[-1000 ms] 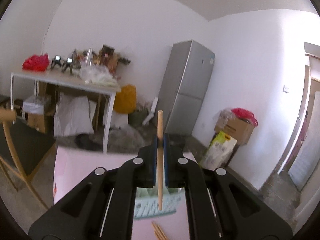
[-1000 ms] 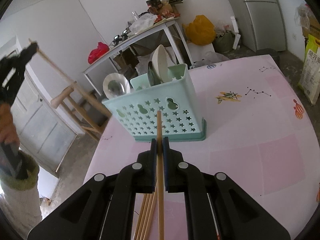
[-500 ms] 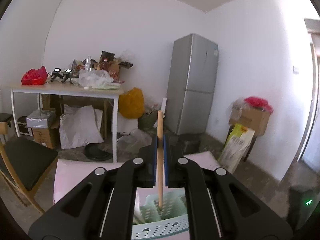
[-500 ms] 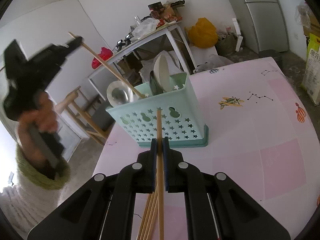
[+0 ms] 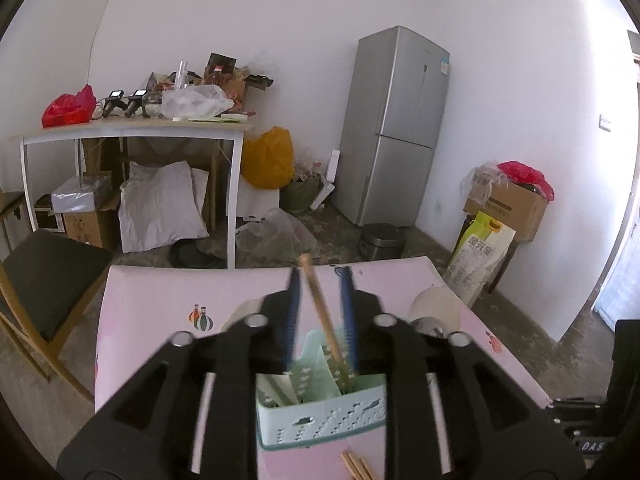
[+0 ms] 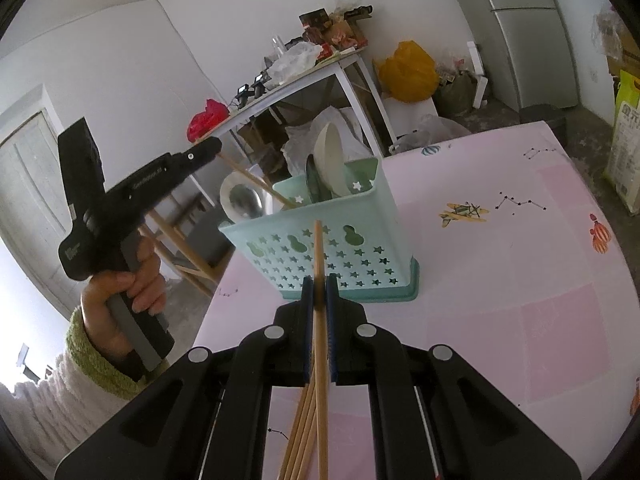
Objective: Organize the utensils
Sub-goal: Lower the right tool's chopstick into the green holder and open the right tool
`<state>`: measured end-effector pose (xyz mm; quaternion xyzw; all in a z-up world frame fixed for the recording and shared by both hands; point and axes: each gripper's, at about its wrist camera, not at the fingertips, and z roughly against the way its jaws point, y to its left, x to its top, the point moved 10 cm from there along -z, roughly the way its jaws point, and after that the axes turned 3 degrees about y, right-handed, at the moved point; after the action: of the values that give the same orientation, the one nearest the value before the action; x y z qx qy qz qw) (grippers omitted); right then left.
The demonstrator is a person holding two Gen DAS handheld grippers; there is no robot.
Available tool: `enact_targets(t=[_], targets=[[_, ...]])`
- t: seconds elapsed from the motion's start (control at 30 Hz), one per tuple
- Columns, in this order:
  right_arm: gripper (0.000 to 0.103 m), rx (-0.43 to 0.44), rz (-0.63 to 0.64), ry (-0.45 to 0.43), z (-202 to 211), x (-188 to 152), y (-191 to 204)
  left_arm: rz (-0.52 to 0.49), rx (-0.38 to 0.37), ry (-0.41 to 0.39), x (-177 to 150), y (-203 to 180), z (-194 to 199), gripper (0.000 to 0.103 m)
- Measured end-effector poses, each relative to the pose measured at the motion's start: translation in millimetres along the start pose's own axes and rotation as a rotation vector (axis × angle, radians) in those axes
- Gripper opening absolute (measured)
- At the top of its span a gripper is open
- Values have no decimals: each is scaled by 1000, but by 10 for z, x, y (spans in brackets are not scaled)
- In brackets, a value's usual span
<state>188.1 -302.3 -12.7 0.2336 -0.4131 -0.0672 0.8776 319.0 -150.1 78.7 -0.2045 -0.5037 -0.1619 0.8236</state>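
A mint-green perforated utensil basket point(image 6: 340, 256) stands on the pink table point(image 6: 520, 240), holding a white spoon point(image 6: 330, 164) and a metal ladle point(image 6: 242, 200). My left gripper point(image 5: 319, 273) hovers over the basket point(image 5: 320, 420) and its jaws are opening. A wooden chopstick point(image 5: 324, 320) leans loose between the blue pads, its lower end inside the basket. In the right wrist view, that left gripper point(image 6: 204, 150) is at the basket's left. My right gripper point(image 6: 319, 282) is shut on one chopstick point(image 6: 318, 248), just short of the basket. Several more chopsticks point(image 6: 302, 432) lie under it.
A hand with a green cuff point(image 6: 120, 292) holds the left gripper off the table's left edge. A wooden chair point(image 5: 44, 280) stands at that side. Beyond the far edge are a cluttered white table point(image 5: 132, 128), a grey fridge point(image 5: 396, 128) and boxes point(image 5: 508, 204).
The left gripper came down over the basket, the chopstick's end went inside, and the jaws parted so the stick now leans free. The right gripper kept still, shut on its chopstick.
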Motion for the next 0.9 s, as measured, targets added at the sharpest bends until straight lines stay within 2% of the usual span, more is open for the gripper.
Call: enact_targets(t=[0.07, 0.23, 0.37, 0.67, 0.9], targets=[[6, -2, 4, -6, 24, 20, 12, 3, 2, -3, -14, 20, 56, 31], [6, -6, 17, -41, 166, 85, 57, 18, 4, -30, -14, 74, 287, 44], [6, -11, 38, -90, 342, 214, 138, 40, 10, -54, -32, 140, 519, 50], [6, 4, 95, -202, 655, 640, 363, 130, 15, -46, -378, 385, 1000, 53], [6, 25, 191, -310, 881, 1172, 754, 175, 29, 54, -917, 514, 1065, 53]])
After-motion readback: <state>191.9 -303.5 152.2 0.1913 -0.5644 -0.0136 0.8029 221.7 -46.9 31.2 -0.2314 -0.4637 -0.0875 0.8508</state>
